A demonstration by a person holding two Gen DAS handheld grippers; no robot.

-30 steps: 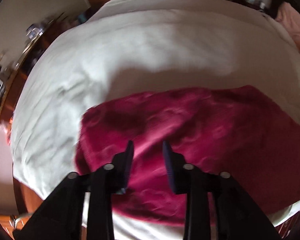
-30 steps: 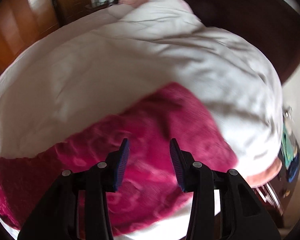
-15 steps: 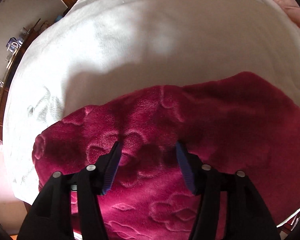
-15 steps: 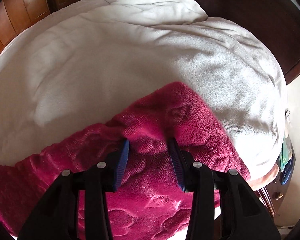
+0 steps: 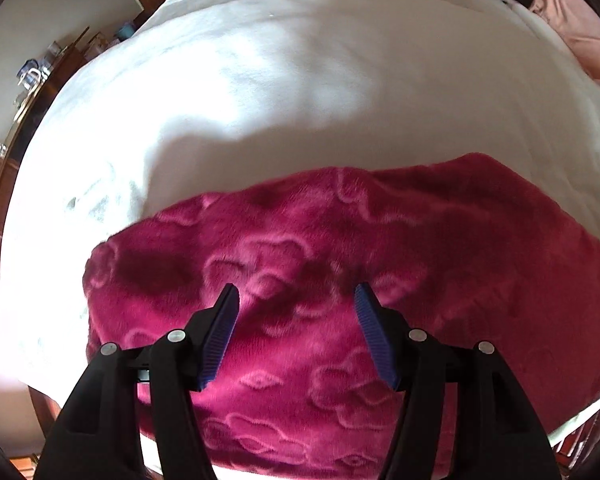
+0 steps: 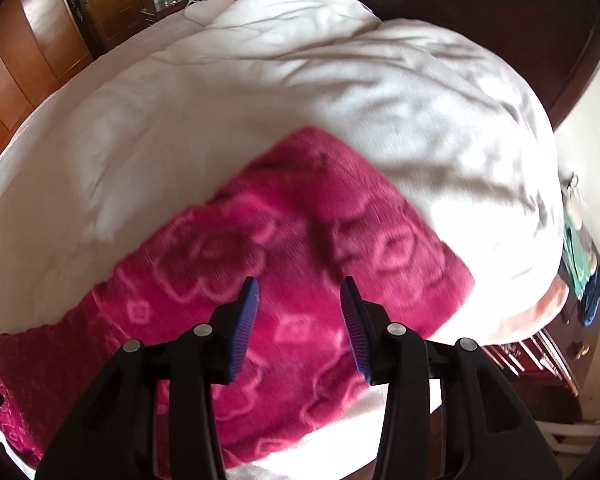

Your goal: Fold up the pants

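Now | left gripper [image 5: 296, 292] spread wider than before over pants [image 5: 340, 300]; right gripper [image 6: 300, 284] let go, spread

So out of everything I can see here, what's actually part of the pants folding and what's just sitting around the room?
Part of the job:
- magenta fleece pants, lying on the bed
- left gripper, open above them
- right gripper, open above them
- white bedspread, the work surface

Just lying about:
- pink pillow
- cluttered side shelf
- wooden wardrobe
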